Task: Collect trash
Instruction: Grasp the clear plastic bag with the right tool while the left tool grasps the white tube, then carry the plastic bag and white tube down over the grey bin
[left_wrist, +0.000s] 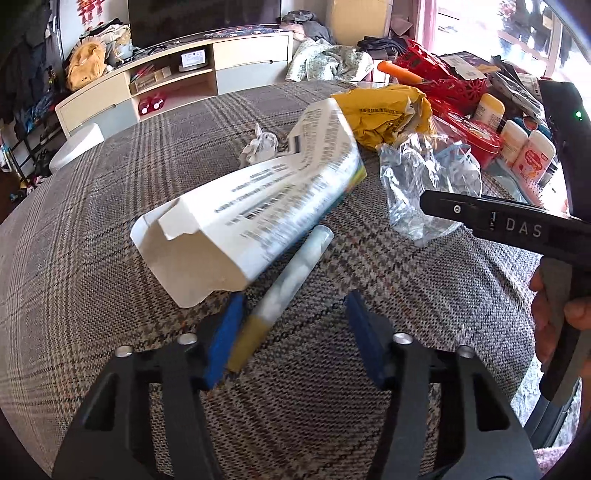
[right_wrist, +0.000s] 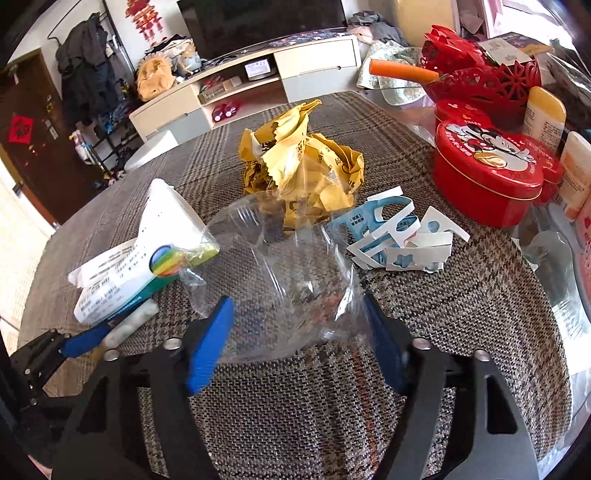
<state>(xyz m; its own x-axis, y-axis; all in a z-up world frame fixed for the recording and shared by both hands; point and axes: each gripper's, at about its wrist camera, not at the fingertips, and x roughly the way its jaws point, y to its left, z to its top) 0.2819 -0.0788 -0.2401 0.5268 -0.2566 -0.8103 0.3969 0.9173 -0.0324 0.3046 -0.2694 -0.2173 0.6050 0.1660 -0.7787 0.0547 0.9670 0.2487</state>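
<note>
On the plaid tablecloth (left_wrist: 110, 206) lies trash. A white printed carton (left_wrist: 255, 210) lies flattened ahead of my open left gripper (left_wrist: 295, 332). A clear tube with a yellow end (left_wrist: 284, 291) lies between its blue pads, close to the left pad. A clear plastic bag (right_wrist: 288, 266) lies between the pads of my open right gripper (right_wrist: 299, 339). Beyond it are crumpled yellow paper (right_wrist: 306, 162) and white-blue paper scraps (right_wrist: 402, 236). The carton (right_wrist: 136, 254) and tube (right_wrist: 129, 325) show at the left in the right wrist view. A crumpled white tissue (left_wrist: 260, 146) lies further back.
A red Mickey tin (right_wrist: 487, 173), bottles (right_wrist: 543, 114) and a red basket (right_wrist: 484, 85) crowd the table's right side. A TV cabinet (left_wrist: 177, 81) stands beyond the table. The right gripper's body (left_wrist: 517, 225) shows at the right in the left wrist view.
</note>
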